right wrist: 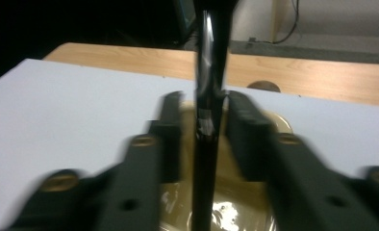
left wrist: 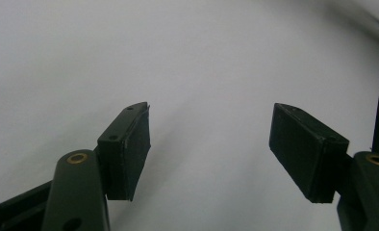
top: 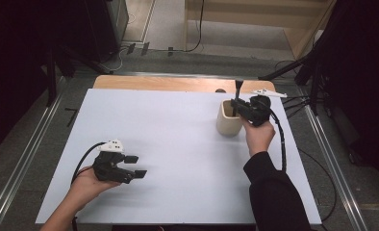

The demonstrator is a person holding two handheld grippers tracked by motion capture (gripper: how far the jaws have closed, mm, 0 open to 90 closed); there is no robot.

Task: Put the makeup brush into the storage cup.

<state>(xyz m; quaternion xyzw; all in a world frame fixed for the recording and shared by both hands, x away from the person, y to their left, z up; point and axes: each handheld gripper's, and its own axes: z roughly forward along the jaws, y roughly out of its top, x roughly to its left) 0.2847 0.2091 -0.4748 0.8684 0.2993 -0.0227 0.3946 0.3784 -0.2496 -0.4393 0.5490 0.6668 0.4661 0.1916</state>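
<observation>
From my seat the left claw (top: 135, 166) sits low at about eight o'clock on the white worktop (top: 178, 144), held in the left hand (top: 84, 187) and pointing toward three o'clock. In the left gripper view its two black pads (left wrist: 130, 149) stand wide apart with nothing but bare white surface between them, so I read that claw as apart and holding nothing.

Moving across, the middle of the worktop carries nothing that I need to handle. At about one o'clock stands a cream cup (top: 227, 119), upright, near the far edge where the wooden board (top: 178, 83) shows beyond the white sheet.

The right claw (top: 235, 103) hovers just over the cup's mouth, gripped by the right hand (top: 258, 134) (a dark sleeve runs back from it toward five o'clock). A slim black utensil handle (top: 238, 89) rises out of the cup toward twelve o'clock. In the right gripper view that glossy handle (right wrist: 208, 96) stands upright between the two jaws, with its lower end down inside the cup (right wrist: 226, 211). The jaws are motion-blurred there, and I see a narrow gap on each side of the handle, so this claw is apart around it rather than clamped.
</observation>
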